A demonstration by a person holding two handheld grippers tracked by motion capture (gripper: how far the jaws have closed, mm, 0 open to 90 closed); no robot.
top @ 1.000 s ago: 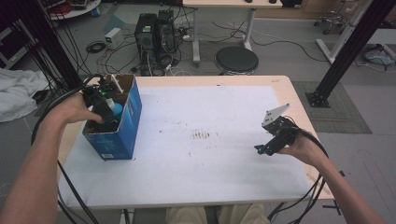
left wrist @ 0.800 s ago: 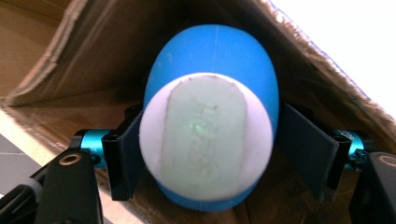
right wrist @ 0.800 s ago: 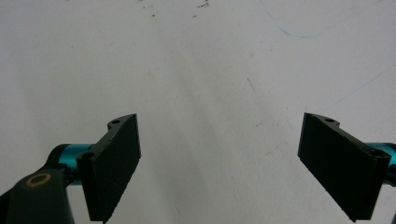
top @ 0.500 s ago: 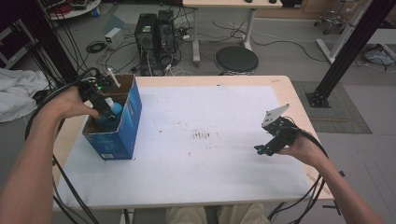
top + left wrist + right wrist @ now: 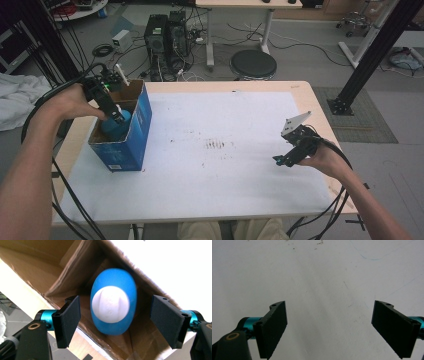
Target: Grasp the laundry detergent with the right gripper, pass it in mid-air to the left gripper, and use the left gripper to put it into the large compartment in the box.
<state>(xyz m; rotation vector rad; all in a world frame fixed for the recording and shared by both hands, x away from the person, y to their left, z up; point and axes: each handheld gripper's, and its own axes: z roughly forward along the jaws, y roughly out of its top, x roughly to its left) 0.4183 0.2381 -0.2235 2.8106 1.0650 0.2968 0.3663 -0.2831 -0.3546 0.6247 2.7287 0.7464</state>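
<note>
Jaws of the left gripper [image 5: 113, 322] stand apart over a blue bottle [image 5: 113, 306] in the cardboard box [image 5: 131, 131] at the table's left edge; smooth, likely slippery plastic, best pinched across its narrow sides. Right gripper [image 5: 338, 327] gapes idle.

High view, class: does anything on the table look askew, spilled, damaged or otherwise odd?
Only small things. The white table top carries dark smudges near its middle, like old marks, not a fresh spill. The blue box sits turned at an angle to the table edge, with a blue bottle inside.
</note>
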